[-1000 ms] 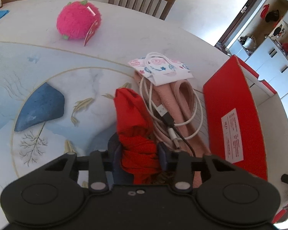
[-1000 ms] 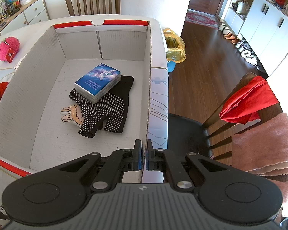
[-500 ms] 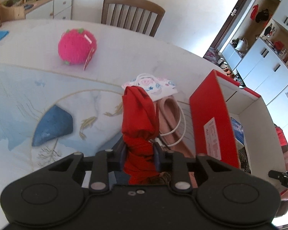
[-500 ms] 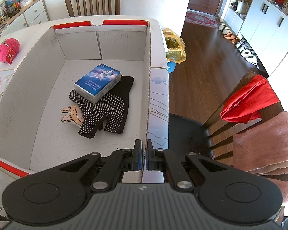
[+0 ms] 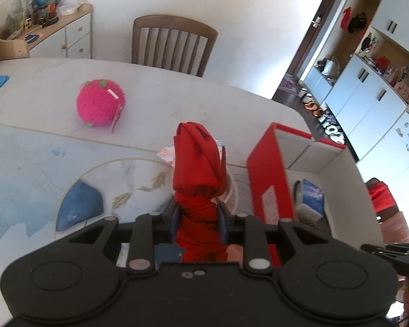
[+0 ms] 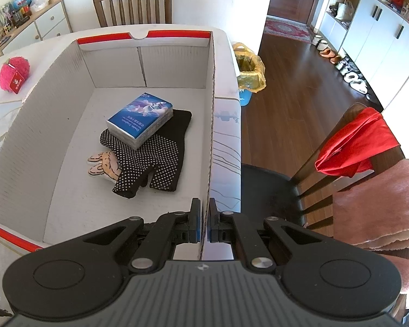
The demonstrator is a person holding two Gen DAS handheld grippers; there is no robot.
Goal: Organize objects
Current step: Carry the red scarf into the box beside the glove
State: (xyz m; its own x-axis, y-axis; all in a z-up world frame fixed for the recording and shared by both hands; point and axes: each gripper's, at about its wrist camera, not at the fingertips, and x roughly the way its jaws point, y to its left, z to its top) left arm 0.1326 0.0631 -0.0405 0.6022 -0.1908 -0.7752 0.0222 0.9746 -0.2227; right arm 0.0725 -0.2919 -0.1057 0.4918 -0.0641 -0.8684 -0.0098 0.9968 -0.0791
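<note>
Above the table (image 5: 177, 95), your left gripper (image 5: 197, 218) clamps the red cloth (image 5: 197, 160); your right gripper (image 6: 203, 223) pinches the box (image 6: 68, 81) wall. Transfer step: next, swing toward 2 o'clock, release over box.

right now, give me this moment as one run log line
left gripper: shut on red cloth, lifted over table | right gripper: shut on box wall | in box: tissue pack, dotted gloves

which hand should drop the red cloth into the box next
Left. The left hand-held gripper already clamps the red cloth, while the right hand-held gripper pinches the box wall.
</note>
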